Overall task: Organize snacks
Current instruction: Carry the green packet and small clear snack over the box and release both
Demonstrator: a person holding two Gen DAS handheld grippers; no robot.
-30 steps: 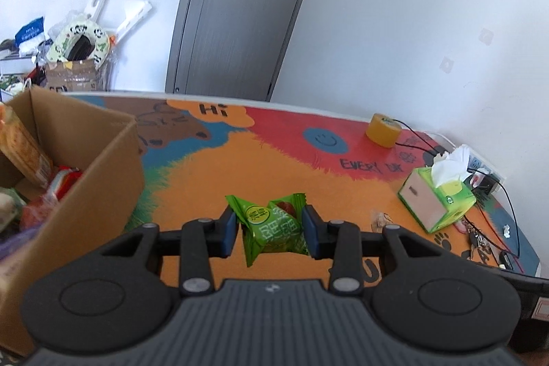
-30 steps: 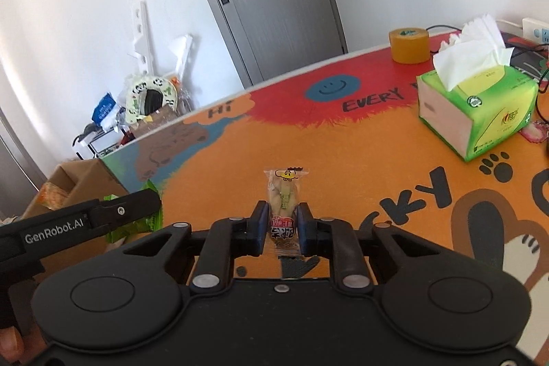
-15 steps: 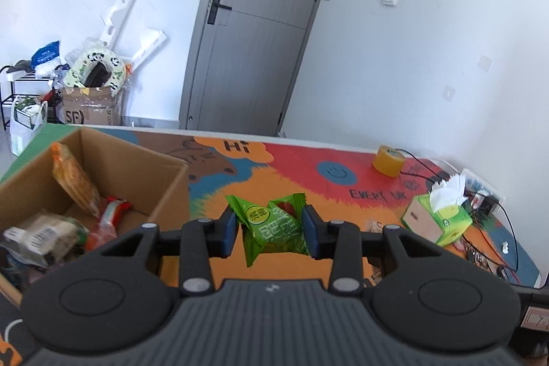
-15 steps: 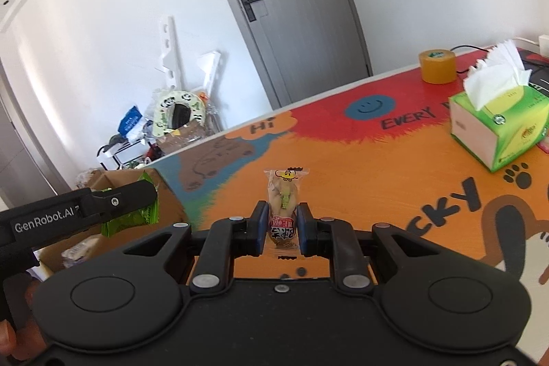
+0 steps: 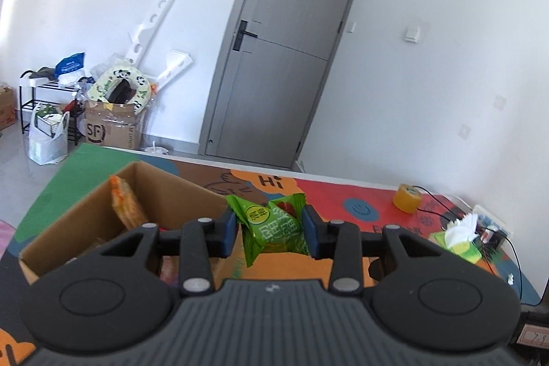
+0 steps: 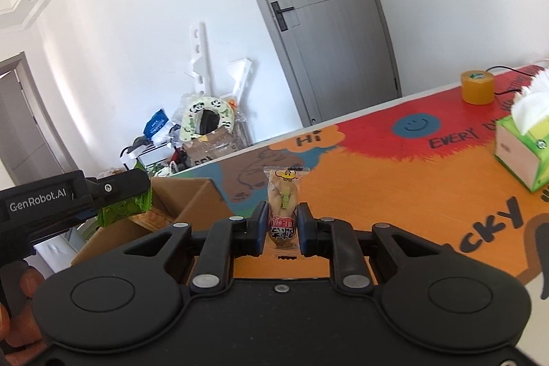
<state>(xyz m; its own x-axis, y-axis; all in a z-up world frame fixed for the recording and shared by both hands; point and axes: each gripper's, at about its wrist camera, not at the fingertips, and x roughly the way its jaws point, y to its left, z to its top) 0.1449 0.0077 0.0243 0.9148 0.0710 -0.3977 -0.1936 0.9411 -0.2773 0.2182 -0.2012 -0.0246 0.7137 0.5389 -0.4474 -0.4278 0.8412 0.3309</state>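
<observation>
Both grippers have risen since a second ago. The left gripper (image 5: pixel 270 234) pinches a crinkly green foil snack packet (image 5: pixel 272 228) above the open brown cardboard box (image 5: pixel 85 211) at ten o'clock. The right gripper (image 6: pixel 281 227) clamps a slim clear-wrapped snack (image 6: pixel 283 208) upright. Beyond, a green tissue box (image 6: pixel 521 153) and a yellow tape roll (image 6: pixel 477 87) sit at two o'clock on the colourful printed mat (image 6: pixel 377 180).

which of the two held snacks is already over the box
The green snack packet in the left tongs hangs over the cardboard box; the clear-wrapped snack in the right tongs hangs beside it.
</observation>
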